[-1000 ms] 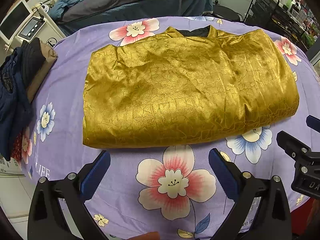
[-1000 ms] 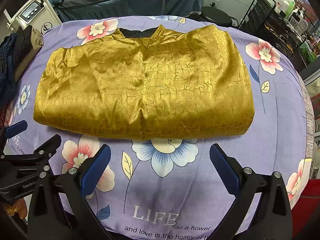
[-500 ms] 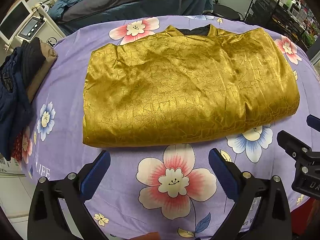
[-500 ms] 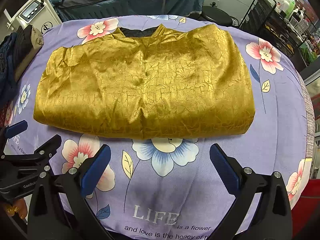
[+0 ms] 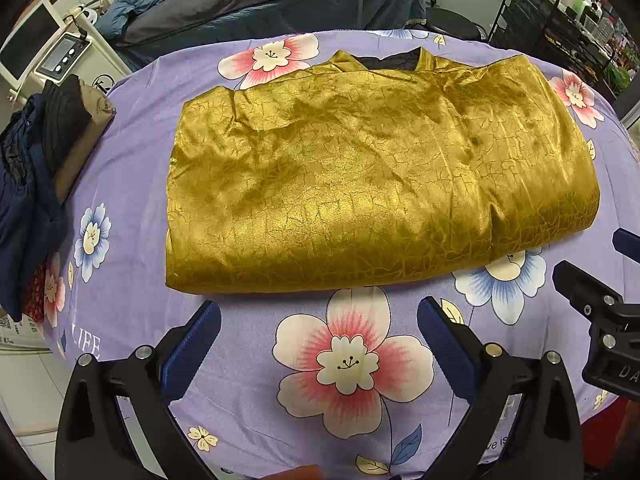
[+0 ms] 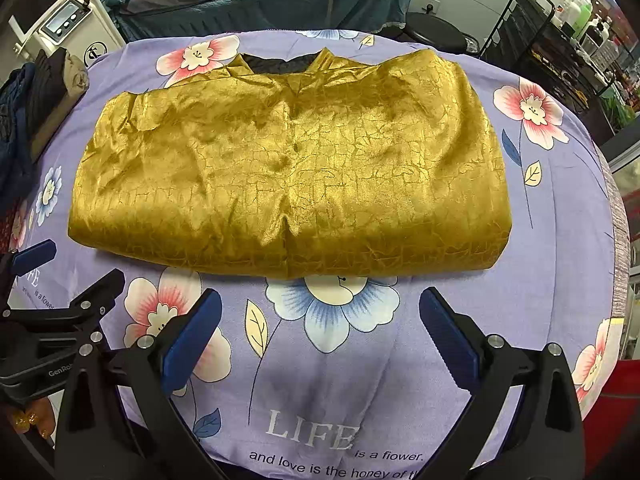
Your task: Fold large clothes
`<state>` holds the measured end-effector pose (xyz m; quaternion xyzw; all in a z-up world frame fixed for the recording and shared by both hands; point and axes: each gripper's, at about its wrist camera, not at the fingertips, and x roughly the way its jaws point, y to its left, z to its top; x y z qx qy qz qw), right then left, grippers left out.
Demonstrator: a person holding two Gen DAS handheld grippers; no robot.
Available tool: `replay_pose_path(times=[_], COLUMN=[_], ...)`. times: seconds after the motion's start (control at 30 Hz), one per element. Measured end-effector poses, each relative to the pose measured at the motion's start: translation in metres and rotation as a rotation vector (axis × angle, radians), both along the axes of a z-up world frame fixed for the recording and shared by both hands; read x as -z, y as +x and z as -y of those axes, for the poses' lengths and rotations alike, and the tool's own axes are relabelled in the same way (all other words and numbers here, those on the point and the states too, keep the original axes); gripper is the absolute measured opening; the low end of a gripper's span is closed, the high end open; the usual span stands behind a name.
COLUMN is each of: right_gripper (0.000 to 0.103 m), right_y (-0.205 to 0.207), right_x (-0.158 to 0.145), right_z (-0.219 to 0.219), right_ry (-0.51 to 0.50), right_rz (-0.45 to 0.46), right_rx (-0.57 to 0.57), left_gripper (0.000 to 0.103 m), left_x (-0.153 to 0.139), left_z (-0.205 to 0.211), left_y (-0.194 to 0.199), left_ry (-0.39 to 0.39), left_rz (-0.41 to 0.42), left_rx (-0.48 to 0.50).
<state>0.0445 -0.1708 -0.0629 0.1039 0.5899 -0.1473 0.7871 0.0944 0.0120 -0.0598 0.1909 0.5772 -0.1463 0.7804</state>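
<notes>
- Two views show one gold garment [image 5: 376, 184] folded into a wide rectangle on a purple flowered sheet [image 5: 132, 184]; its dark collar lining faces the far edge.
- Left wrist view: the left gripper [image 5: 318, 326] hangs over the sheet's near edge, just short of the garment's fold, fingers spread wide and holding nothing.
- Nothing lies between its blue pads [image 5: 192, 348] and the garment; a pink flower print sits in the gap.
- The right gripper [image 5: 600, 300] shows only partly at the right edge, beside the garment's near right corner; white letters "DA" read on its body.
- A heap of dark clothes [image 5: 28, 184] lies at the sheet's left edge, well apart from the garment.
- Part of the word "LIFE" reads on the sheet at the near left.
- Right wrist view: the right gripper [image 6: 320, 318] is likewise spread wide and empty, near the garment's front fold, over a blue flower print.
- The left gripper [image 6: 60, 280] shows at the left, marked "GenRo"; beyond that the label is cut off.
- On the sheet: "LIFE is a flower. and love is the honey of", the rest hidden.
- A black wire rack [image 6: 560, 40] at far right holds bottles, contents too small to tell.
- A white machine [image 6: 68, 24] with a small screen stands far left.
</notes>
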Motion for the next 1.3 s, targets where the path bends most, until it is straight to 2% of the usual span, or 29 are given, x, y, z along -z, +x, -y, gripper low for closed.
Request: replay_pose_path(times=[0.23,0.4,0.5,0.8,0.97,1.3], right_gripper=[0.097,0.097,0.098,0.097,0.098,0.097], right_y=[0.000,0.000,0.000,0.000,0.000,0.000], right_x=[0.000,0.000,0.000,0.003,0.002,-0.001], right_z=[-0.001,0.000,0.000,0.000,0.001,0.002], right_ry=[0.000,0.000,0.000,-0.003,-0.003,-0.008], right_rz=[-0.001,0.000,-0.001,-0.001,0.001,0.006], right_rx=[0.001,0.001,0.000,-0.006,-0.007,-0.014], left_gripper=[0.097,0.097,0.097,0.097,0.097,0.097], left_x=[0.000,0.004,-0.001,-0.003,-0.003,-0.006], left_z=[0.000,-0.003,-0.005,-0.004,-0.005,-0.004], left_y=[0.000,0.001,0.000,-0.001,0.000,-0.003], left_ry=[0.004,-0.024,-0.052,-0.047,-0.067,-0.029], left_rz=[0.004,-0.021,0.011,0.027,0.001,0.023], left_rx=[-0.001,-0.012,-0.015,-0.015,-0.019,-0.014])
